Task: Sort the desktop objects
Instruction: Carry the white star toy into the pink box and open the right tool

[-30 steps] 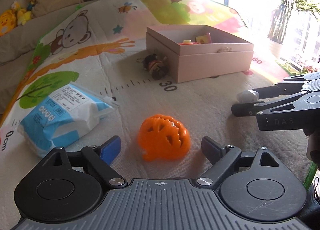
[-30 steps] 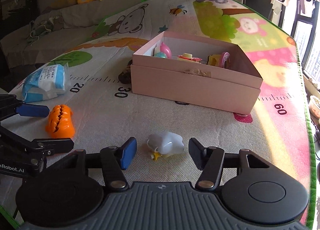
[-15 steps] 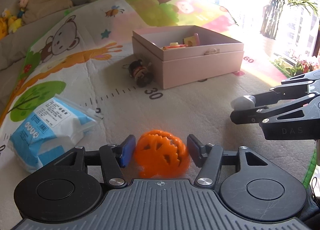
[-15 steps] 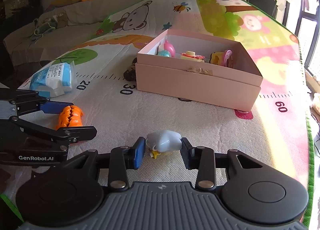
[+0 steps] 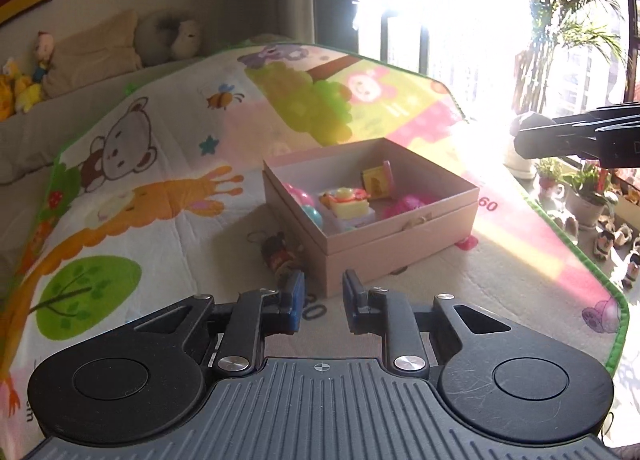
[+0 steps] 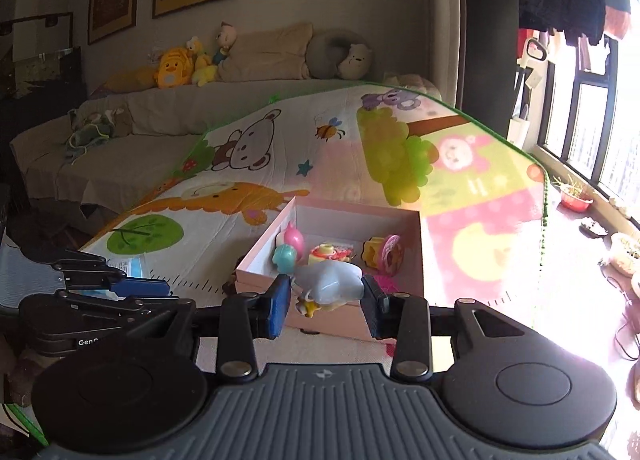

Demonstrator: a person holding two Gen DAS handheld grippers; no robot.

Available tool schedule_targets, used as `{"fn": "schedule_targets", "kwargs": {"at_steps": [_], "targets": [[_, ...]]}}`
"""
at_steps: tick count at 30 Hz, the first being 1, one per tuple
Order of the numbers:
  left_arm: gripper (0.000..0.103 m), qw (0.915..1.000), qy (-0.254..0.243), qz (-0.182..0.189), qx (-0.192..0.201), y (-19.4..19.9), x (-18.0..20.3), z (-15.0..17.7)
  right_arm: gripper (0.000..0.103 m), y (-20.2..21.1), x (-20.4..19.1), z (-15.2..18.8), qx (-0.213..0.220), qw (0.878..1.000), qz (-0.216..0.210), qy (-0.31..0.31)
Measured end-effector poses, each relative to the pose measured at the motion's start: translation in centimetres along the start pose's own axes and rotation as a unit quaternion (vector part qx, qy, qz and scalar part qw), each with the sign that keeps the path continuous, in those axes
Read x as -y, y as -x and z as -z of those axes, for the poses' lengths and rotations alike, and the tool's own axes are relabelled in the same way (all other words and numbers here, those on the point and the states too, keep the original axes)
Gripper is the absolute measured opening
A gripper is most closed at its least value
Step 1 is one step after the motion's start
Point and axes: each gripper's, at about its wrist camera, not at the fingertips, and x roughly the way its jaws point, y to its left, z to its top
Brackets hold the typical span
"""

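1. Strong daylight is admitted through the window (image 5: 460, 20); glare is blown out at upper right.
2. The play mat (image 5: 520, 244) is washed out beneath it.
3. The sofa (image 6: 120, 140) side is dimly lit.
4. Fisheye bending is seen at edges.

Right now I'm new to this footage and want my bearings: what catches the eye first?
A pink box of bright toys sits on the cartoon mat. The right tongs grip a pale toy, raised near the box. Harsh glare from the window floods the left view's right side.
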Motion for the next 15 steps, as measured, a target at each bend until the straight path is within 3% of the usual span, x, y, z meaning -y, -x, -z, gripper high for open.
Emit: {"fn": "schedule_targets", "kwargs": {"at_steps": [4, 7, 9, 11, 12, 13, 15], "targets": [[0.033, 0.9998, 0.018, -0.005, -0.003, 0.1, -1.2, 0.4, 0.038, -1.5, 0.9, -1.9, 0.016, 1.000, 0.011, 0.015], [0.047, 0.9994, 0.021, 0.010, -0.027, 0.4, -1.6, 1.9, 0.038, -3.7, 1.8, -2.6, 0.002, 1.000, 0.005, -0.003], [0.062, 0.9992, 0.009, 0.019, -0.035, 1.0, -1.5, 3.0, 0.038, -5.8, 2.2, -2.8, -0.010, 1.000, 0.002, -0.013], [0.071, 0.9991, 0.001, 0.012, -0.040, 1.6, -1.5, 4.0, 0.038, -8.0, 2.4, -3.0, -0.013, 1.000, 0.014, -0.016], [0.076, 0.9991, 0.003, 0.007, -0.043, 1.7, -1.6, 4.2, 0.039, -8.9, 2.5, -3.1, -0.012, 1.000, 0.022, -0.016], [0.079, 0.9987, 0.011, 0.000, -0.050, 1.9, -2.0, 4.5, 0.049, -9.8, 2.5, -3.0, -0.018, 0.999, 0.033, -0.012], [0.090, 0.9974, 0.029, -0.010, -0.065, 2.2, -2.8, 5.0, 0.051, -10.5, 1.9, -2.7, -0.024, 0.999, 0.041, -0.010]]}}
